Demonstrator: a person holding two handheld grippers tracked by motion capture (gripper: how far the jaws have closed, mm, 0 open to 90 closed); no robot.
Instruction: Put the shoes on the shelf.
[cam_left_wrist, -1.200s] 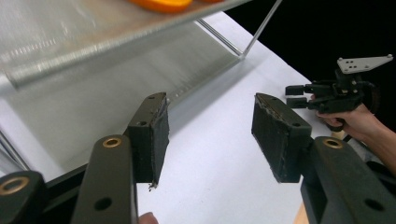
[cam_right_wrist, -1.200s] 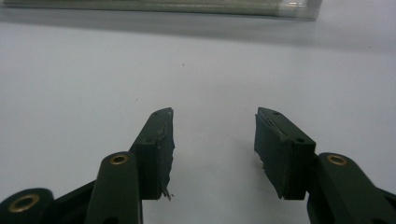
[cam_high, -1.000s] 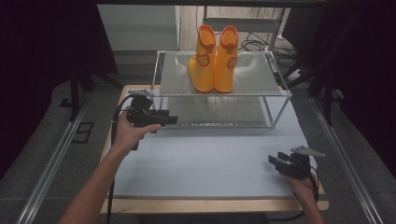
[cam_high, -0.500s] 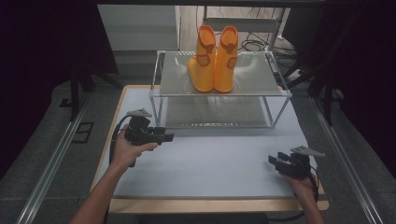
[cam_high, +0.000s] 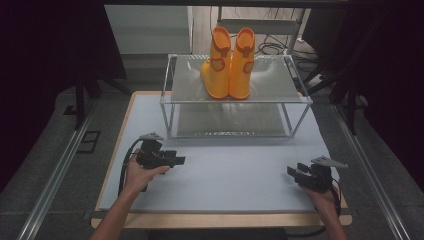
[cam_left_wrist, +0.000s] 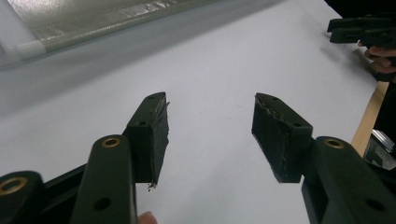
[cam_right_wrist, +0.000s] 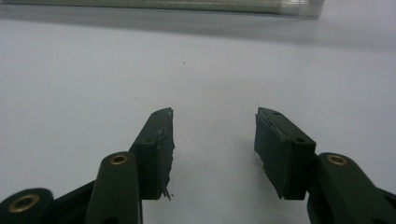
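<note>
A pair of orange rubber boots stands upright on the top shelf of a clear two-level rack at the back of the table. My left gripper hovers over the white mat at the front left, pointing right, well short of the rack. In the left gripper view it is open with nothing between its jaws. My right gripper rests near the front right corner, pointing left. The right gripper view shows it open over bare mat, with nothing held.
The white mat covers a wooden table whose edge runs along the front. The rack's lower shelf lies behind the grippers. Metal rails flank the table. The other gripper appears far right in the left gripper view.
My left gripper has drawn back from beside the rack toward the front of the mat. The right gripper has stayed in place.
</note>
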